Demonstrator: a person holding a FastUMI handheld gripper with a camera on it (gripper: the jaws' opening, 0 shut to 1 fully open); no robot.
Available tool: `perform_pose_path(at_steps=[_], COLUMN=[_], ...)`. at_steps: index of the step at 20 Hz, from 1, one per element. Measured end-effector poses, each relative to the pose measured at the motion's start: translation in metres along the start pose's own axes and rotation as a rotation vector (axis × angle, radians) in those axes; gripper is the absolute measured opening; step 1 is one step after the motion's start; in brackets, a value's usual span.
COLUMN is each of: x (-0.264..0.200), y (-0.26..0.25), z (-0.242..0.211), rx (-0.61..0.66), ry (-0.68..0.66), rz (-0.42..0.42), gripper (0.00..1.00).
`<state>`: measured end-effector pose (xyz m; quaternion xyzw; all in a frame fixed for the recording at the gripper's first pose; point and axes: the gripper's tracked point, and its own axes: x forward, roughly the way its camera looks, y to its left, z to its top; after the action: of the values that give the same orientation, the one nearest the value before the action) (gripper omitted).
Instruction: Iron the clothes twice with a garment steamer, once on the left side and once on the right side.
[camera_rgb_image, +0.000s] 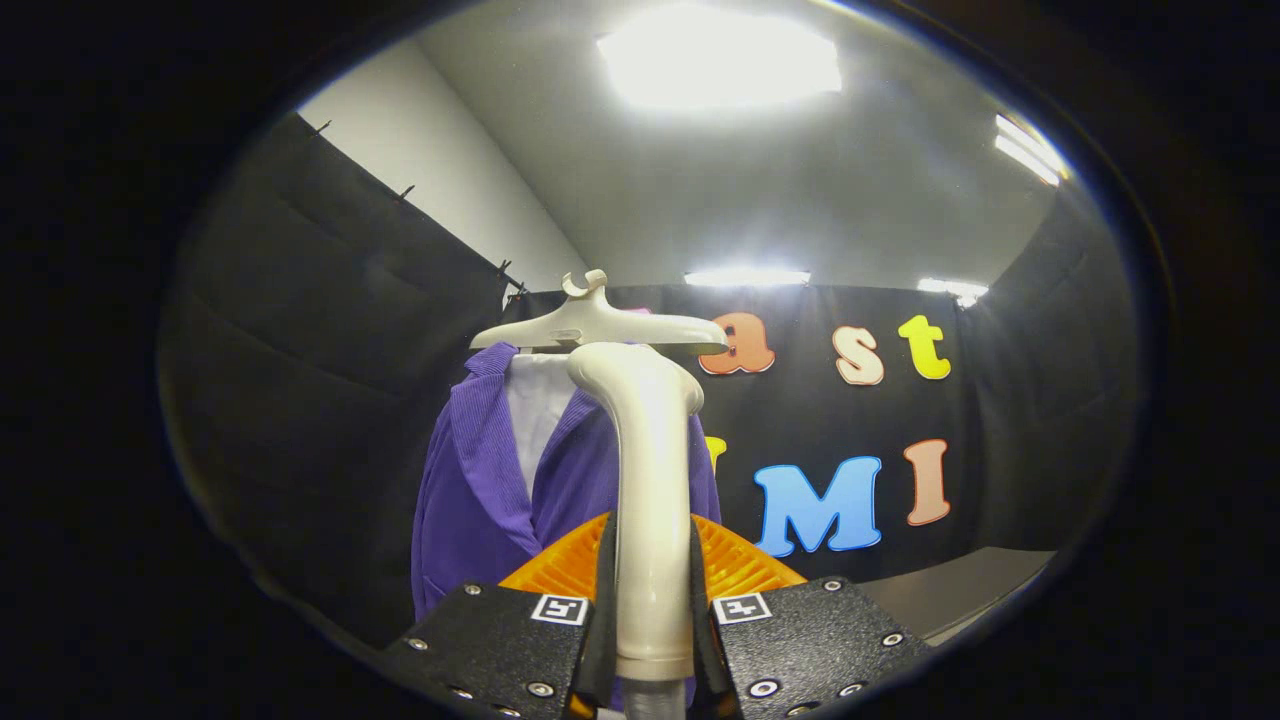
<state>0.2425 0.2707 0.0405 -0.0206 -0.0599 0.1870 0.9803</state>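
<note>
Tongs (652, 640) clenched on the steamer handle (650, 500), upright between the fingers; purple jacket (480, 500) on a hanger (600, 325) just beyond, steamer head near its right front; neither left nor right pass evidently done, both judged outstanding.

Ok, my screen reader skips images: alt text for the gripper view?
The gripper is shut on a cream steamer handle standing upright between its fingers. Beyond it a purple jacket hangs on a cream hanger.
</note>
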Motion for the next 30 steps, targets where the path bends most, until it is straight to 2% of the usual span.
perform_pose_path(at_steps=[5, 9, 30], x=[0.024, 0.021, -0.066], y=[0.014, 0.028, 0.025], z=[-0.007, -0.038, -0.165], rx=[-0.001, 0.012, 0.029], ry=[0.024, 0.075, 0.305], rz=[-0.032, -0.036, -0.030], gripper=[0.31, 0.31, 0.31])
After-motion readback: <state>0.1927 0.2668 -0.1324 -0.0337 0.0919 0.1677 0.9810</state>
